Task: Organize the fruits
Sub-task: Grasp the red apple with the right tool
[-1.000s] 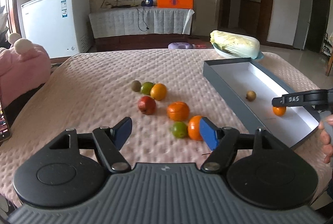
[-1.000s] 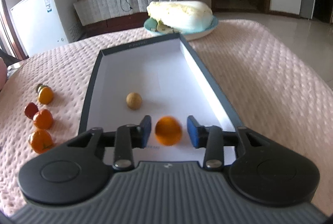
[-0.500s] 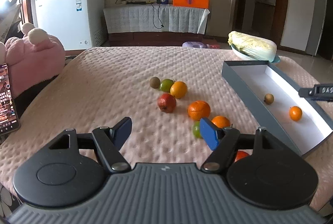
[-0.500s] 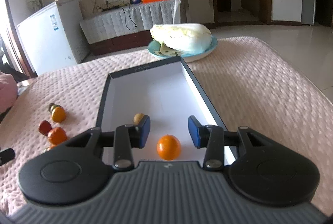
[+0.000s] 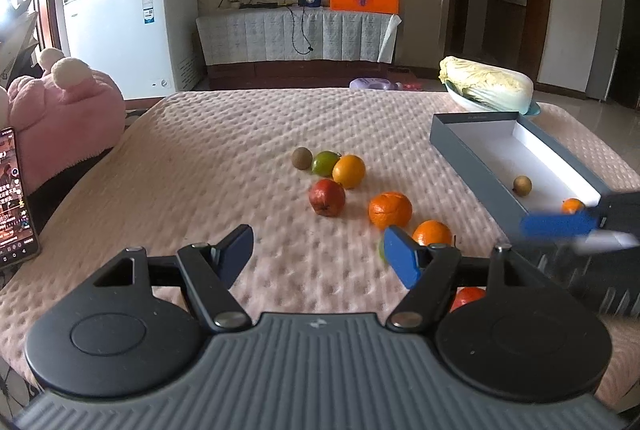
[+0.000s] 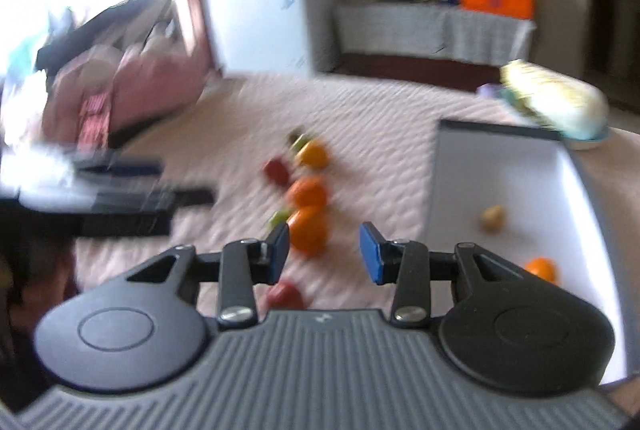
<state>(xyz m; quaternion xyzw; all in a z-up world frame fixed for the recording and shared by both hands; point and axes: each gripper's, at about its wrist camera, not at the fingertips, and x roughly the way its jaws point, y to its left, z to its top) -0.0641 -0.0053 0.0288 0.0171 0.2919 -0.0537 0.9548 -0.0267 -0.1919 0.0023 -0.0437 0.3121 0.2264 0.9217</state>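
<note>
Several loose fruits lie on the pink cloth: a brown one (image 5: pixel 302 158), a green one (image 5: pixel 325 163), a yellow-orange one (image 5: pixel 349 171), a red one (image 5: pixel 327 197) and two oranges (image 5: pixel 390 209) (image 5: pixel 432 233). My left gripper (image 5: pixel 318 254) hangs open and empty just short of them. The grey box (image 5: pixel 472 156) holds a brown fruit (image 5: pixel 522 185) and a small orange (image 5: pixel 573 206). My right gripper (image 6: pixel 323 252) is over the cloth left of the box (image 6: pixel 448 166). Its jaws are closing with nothing pressed between them, and an orange (image 6: pixel 307 230) lies just beyond its left finger. That view is blurred.
A cabbage on a plate (image 5: pixel 486 90) sits behind the box. A pink plush (image 5: pixel 60 118) and a phone (image 5: pixel 16 198) are at the table's left edge. A red fruit (image 5: pixel 466 296) lies under my left gripper's right arm. A white freezer (image 5: pixel 128 34) stands beyond the table.
My right gripper left the small orange in the box and swung left, rolling, to face the loose fruits. My left gripper stayed open, its view now reaching farther up the room.
</note>
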